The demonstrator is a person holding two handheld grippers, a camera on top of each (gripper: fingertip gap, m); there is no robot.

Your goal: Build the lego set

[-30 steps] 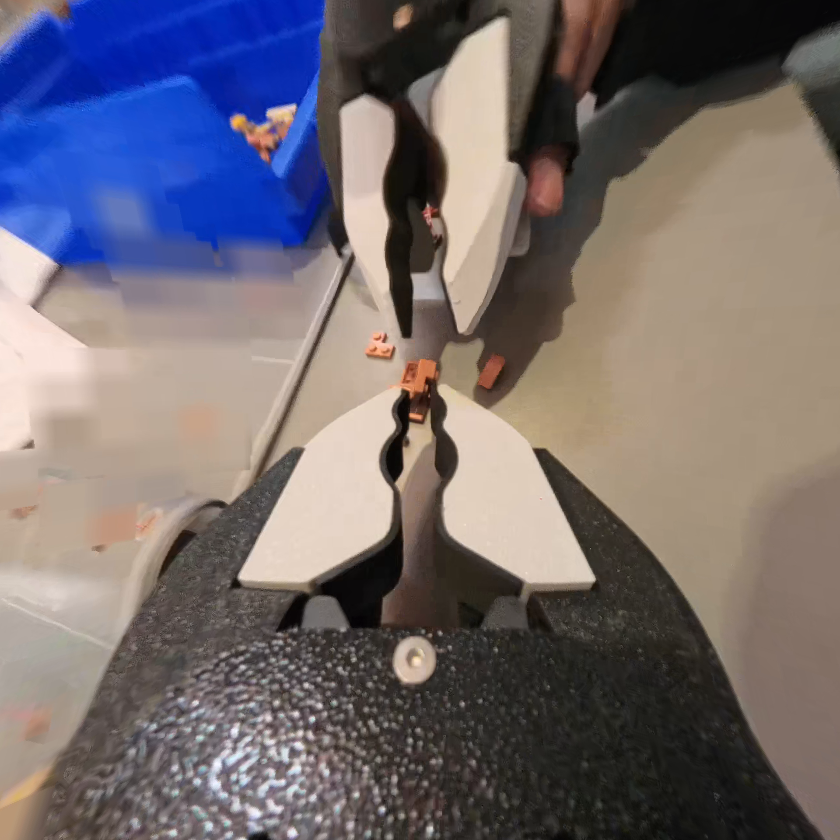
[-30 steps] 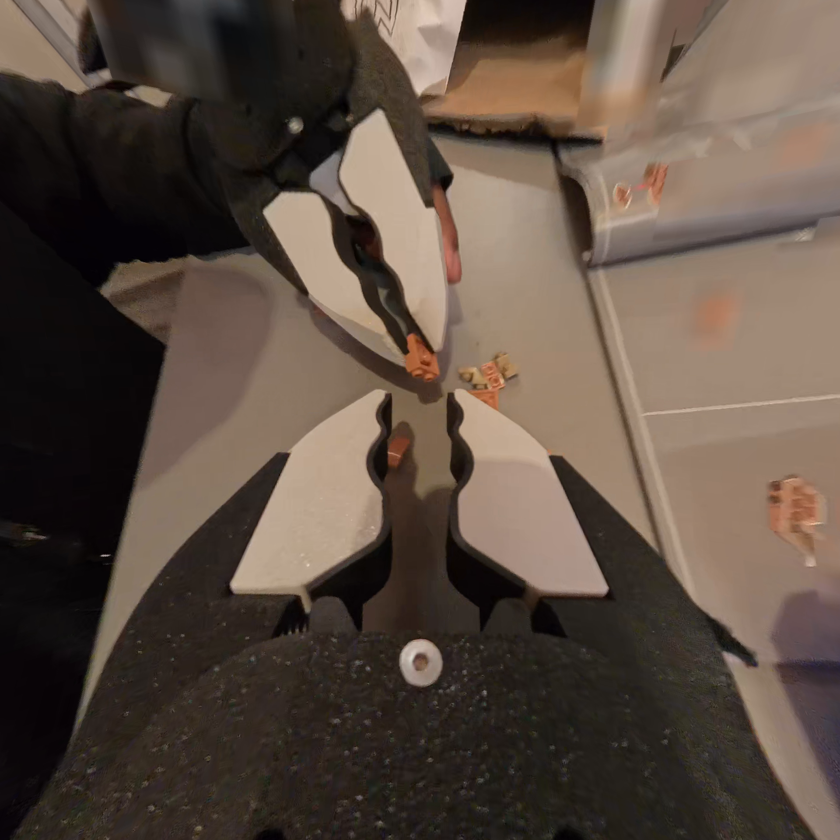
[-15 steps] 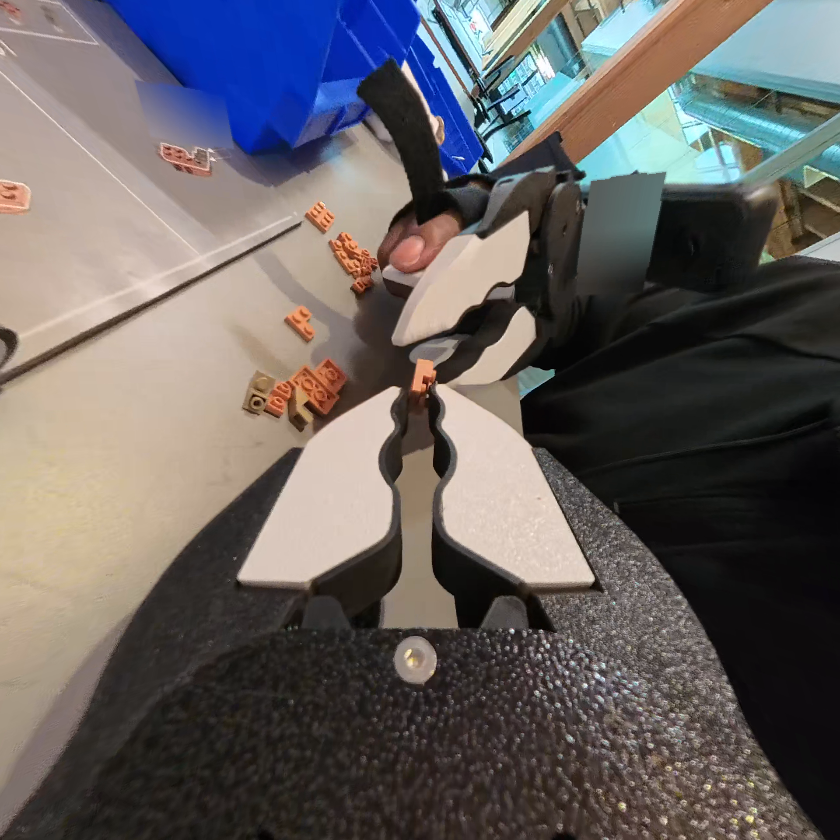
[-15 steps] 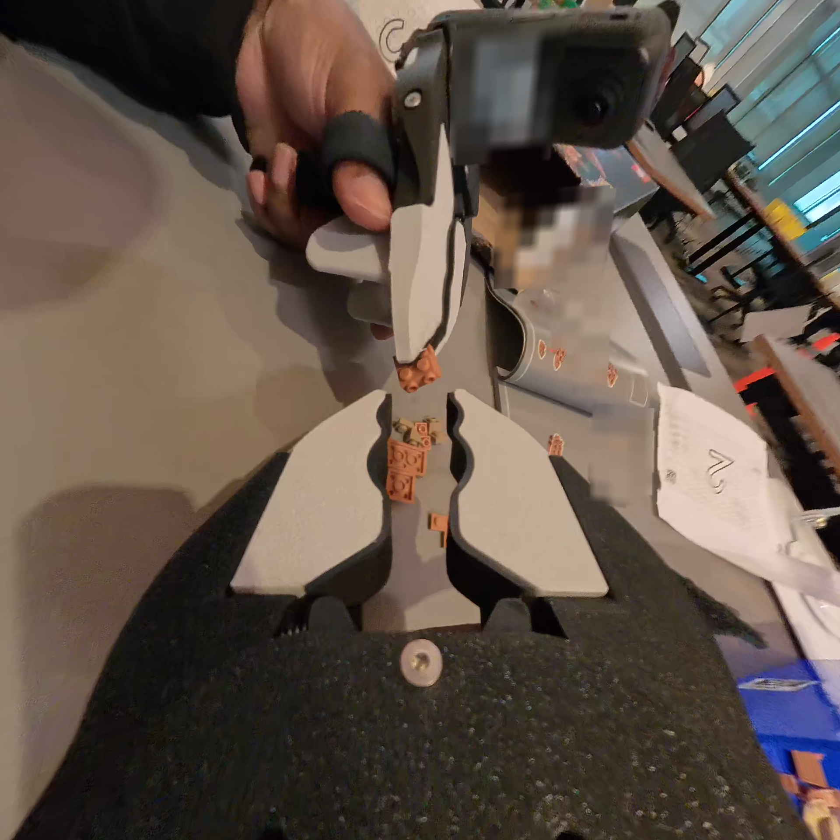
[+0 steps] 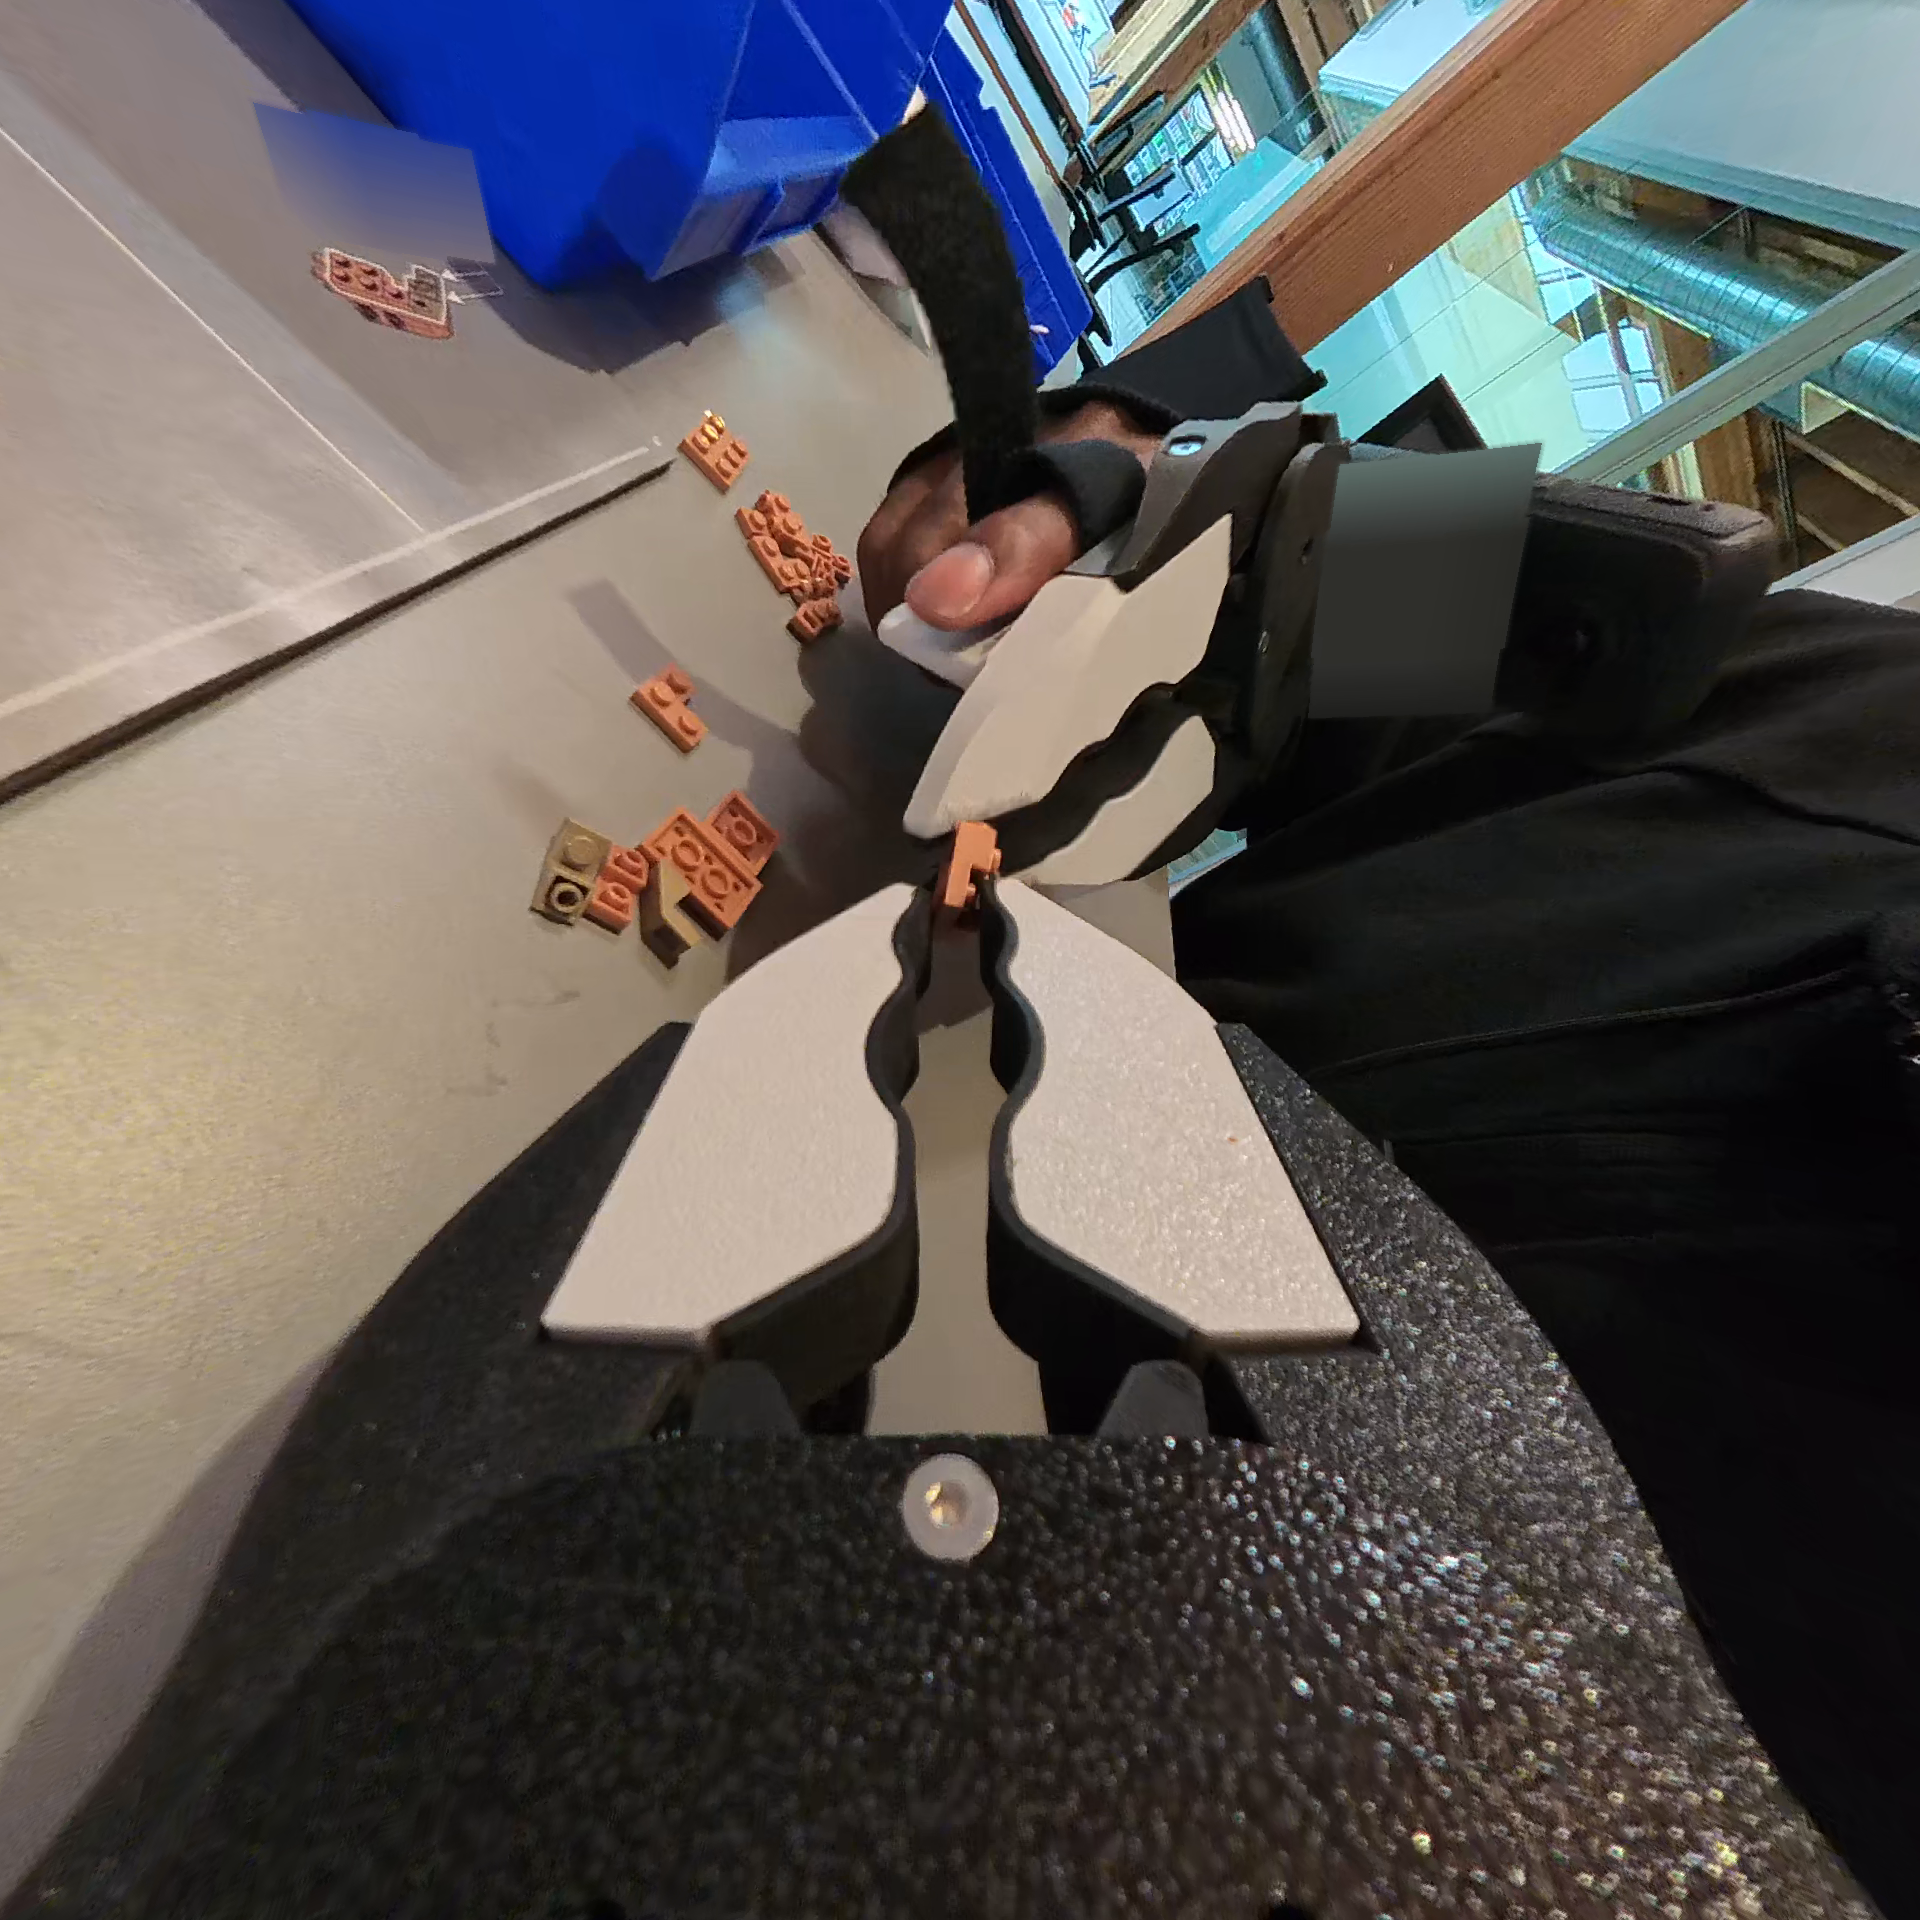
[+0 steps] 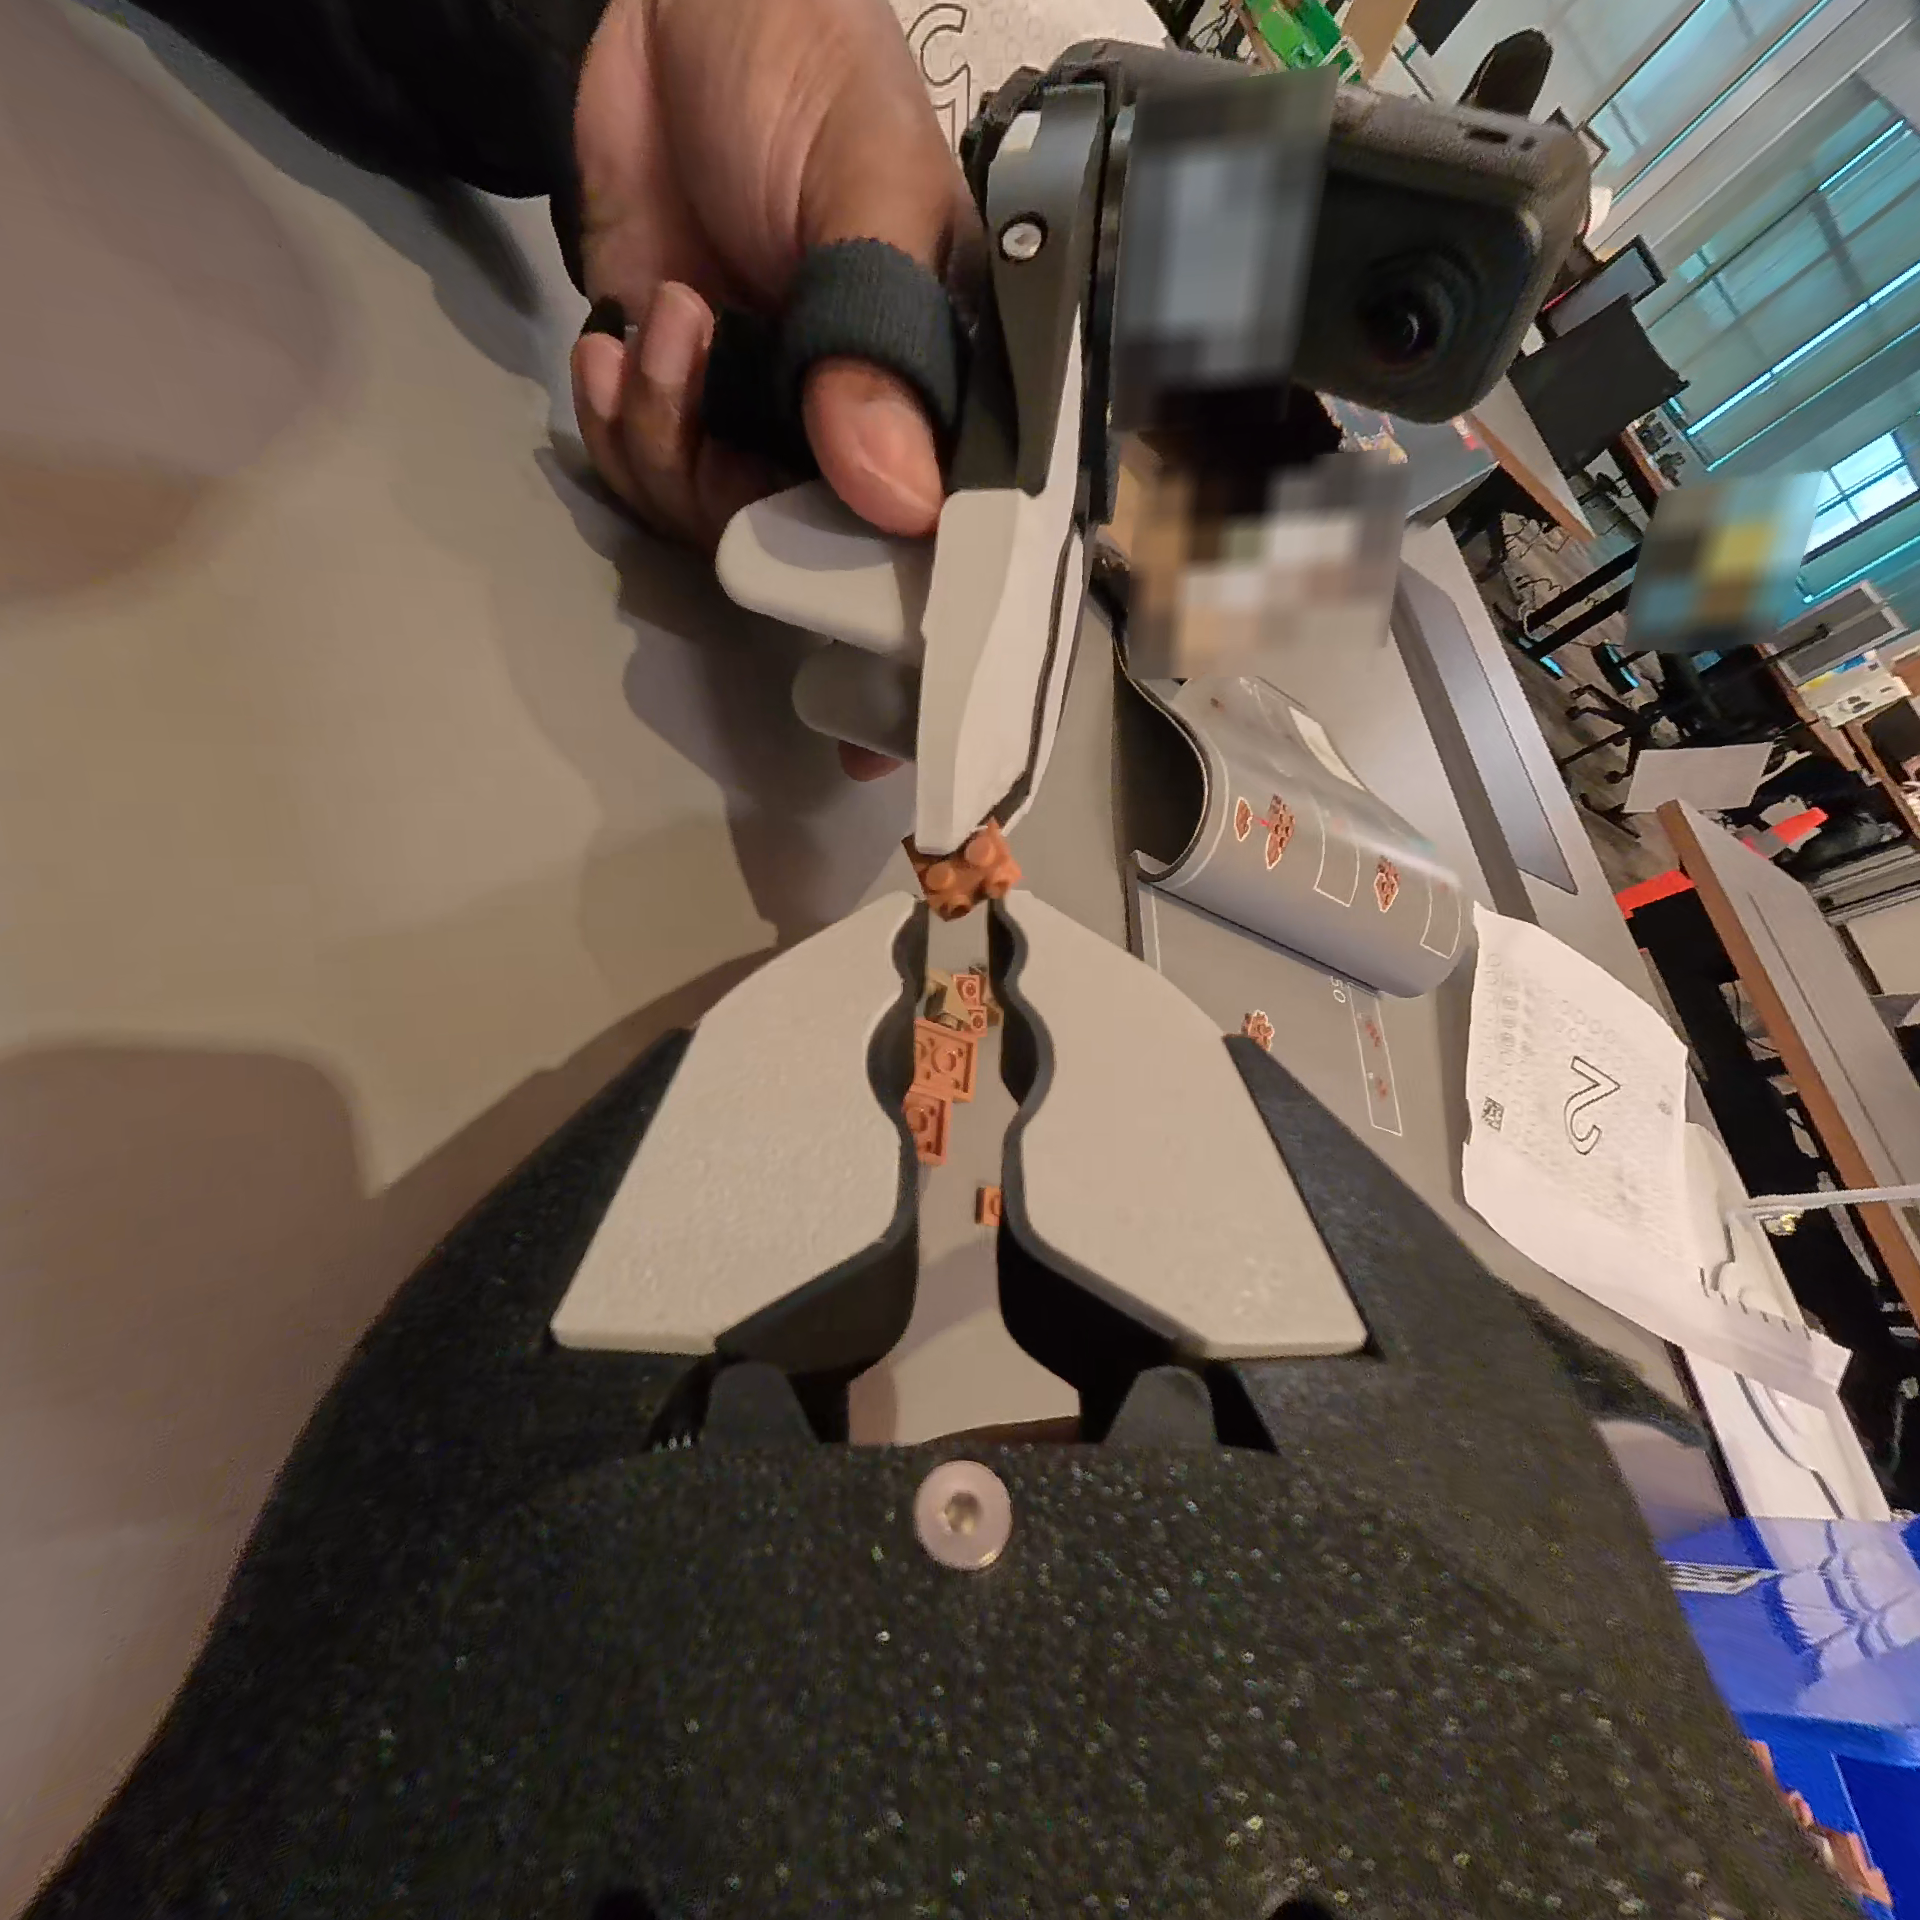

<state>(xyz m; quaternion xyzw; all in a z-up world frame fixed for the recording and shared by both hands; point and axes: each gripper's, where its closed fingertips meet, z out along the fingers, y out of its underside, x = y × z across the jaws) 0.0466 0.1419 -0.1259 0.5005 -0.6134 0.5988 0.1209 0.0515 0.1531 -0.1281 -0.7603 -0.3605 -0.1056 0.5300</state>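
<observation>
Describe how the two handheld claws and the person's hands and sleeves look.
Both claws, the left claw and right claw, share one build: pale grey, leaf-shaped fingers with wavy black inner pads, on a speckled black textured body with a silver screw. A camera sits atop the left one. Black fabric loops ring the fingers of the hand; the sleeves are black.

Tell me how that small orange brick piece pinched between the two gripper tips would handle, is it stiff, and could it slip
The orange brick piece looks like rigid moulded plastic, so probably stiff. It is tiny beside the left gripper, so likely very light. Only its lower end sits between the fingertips, so it could twist or slip if knocked.
</observation>
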